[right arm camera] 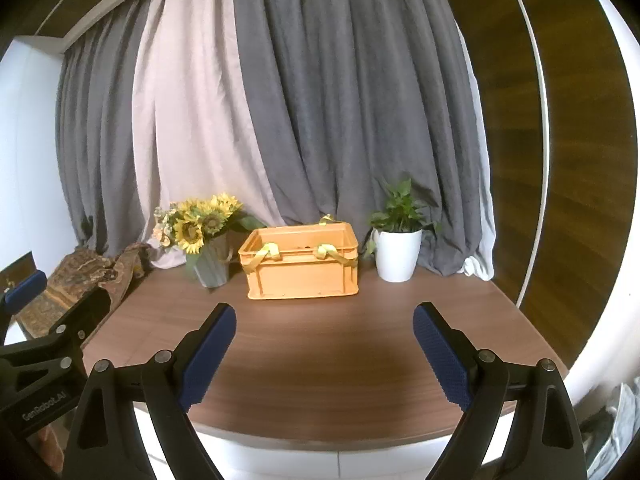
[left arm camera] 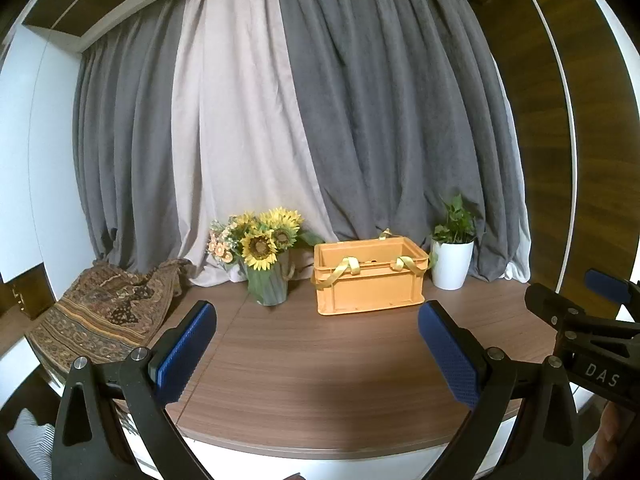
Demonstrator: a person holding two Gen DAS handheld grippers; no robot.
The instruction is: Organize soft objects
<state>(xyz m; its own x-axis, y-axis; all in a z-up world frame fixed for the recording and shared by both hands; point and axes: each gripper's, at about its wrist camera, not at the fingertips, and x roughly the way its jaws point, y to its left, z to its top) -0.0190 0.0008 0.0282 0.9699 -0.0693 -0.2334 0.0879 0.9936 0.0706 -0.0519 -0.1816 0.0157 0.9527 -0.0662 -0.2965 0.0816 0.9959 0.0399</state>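
Note:
An orange plastic crate (left arm camera: 370, 290) with yellow ribbon straps over its front rim stands at the back of the wooden table (left arm camera: 320, 380); it also shows in the right wrist view (right arm camera: 302, 276). A patterned brown cloth (left arm camera: 104, 316) lies heaped at the table's left end, also seen in the right wrist view (right arm camera: 84, 276). My left gripper (left arm camera: 316, 352) is open and empty above the table's near part. My right gripper (right arm camera: 324, 352) is open and empty, also short of the crate; it appears at the right edge of the left wrist view (left arm camera: 588, 312).
A vase of sunflowers (left arm camera: 266, 256) stands left of the crate. A white pot with a green plant (left arm camera: 452, 256) stands right of it. Grey and pale curtains (left arm camera: 320, 120) hang behind. The table's curved front edge (right arm camera: 320, 442) is close below the grippers.

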